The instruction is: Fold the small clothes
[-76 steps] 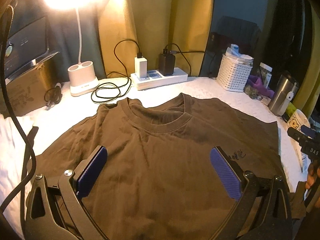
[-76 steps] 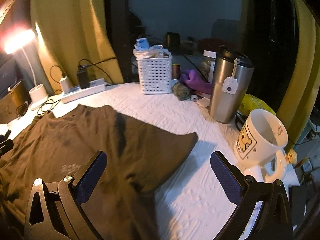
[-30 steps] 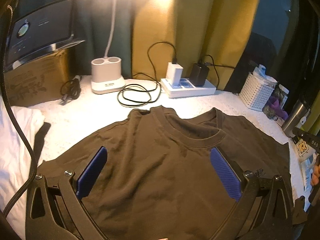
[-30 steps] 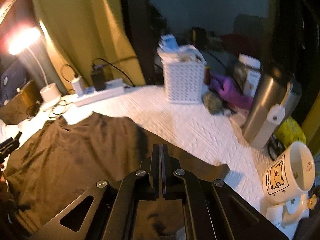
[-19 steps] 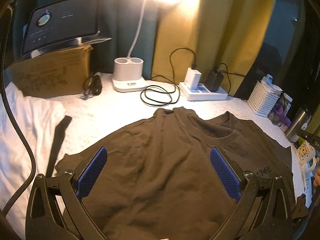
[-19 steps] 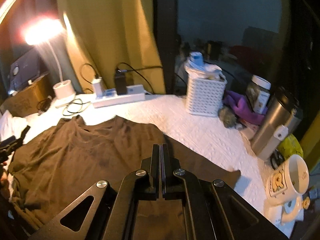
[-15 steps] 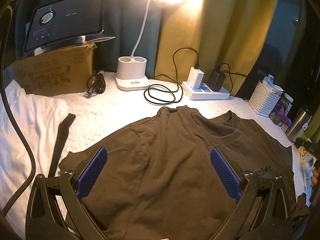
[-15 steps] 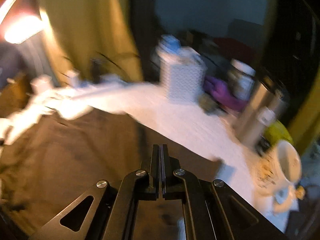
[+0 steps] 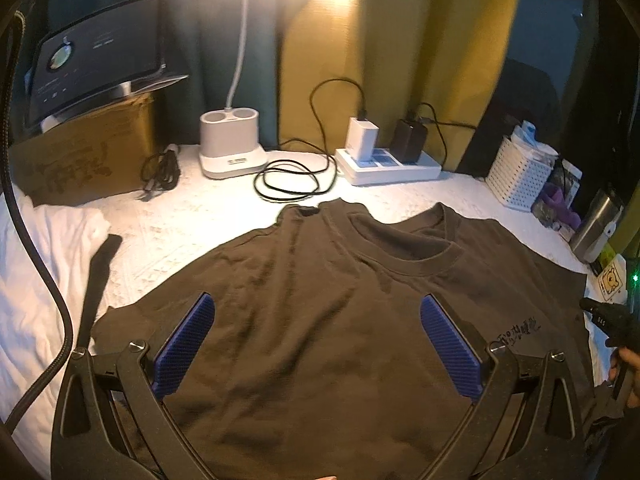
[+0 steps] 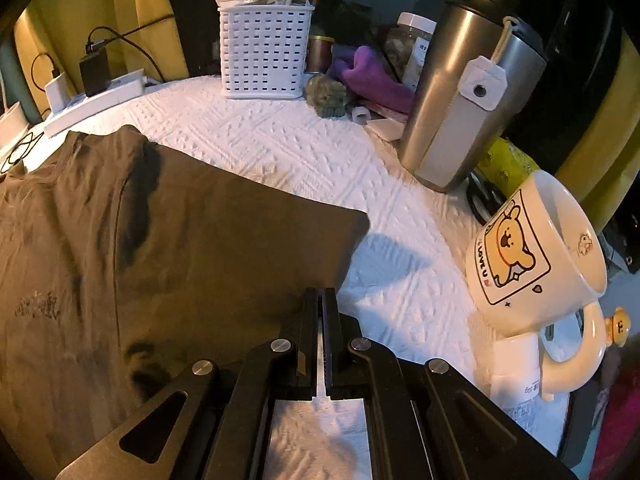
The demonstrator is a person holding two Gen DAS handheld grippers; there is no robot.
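A dark brown T-shirt [image 9: 320, 320] lies spread flat on the white textured table cover, collar toward the back. My left gripper [image 9: 316, 344] is open above the shirt's chest, its blue pads [image 9: 184, 344] wide apart, holding nothing. In the right wrist view the shirt's right sleeve [image 10: 240, 248] lies flat. My right gripper [image 10: 320, 300] has its jaws pressed together at the sleeve's lower edge; whether cloth is pinched between them is not clear. The right gripper also shows at the far right of the left wrist view [image 9: 612, 316].
At the back stand a lamp base [image 9: 230, 148], coiled cables [image 9: 288, 184], a power strip [image 9: 388, 168] and a cardboard box [image 9: 80, 160]. A white basket [image 10: 264, 56], steel tumbler [image 10: 468, 100] and bear mug [image 10: 536, 256] stand right of the sleeve. White cloth [image 9: 36, 280] lies left.
My right gripper closed from wide open, swung about above the shirt, and now sits low at the sleeve's edge. My left gripper stayed open while its view shifted left.
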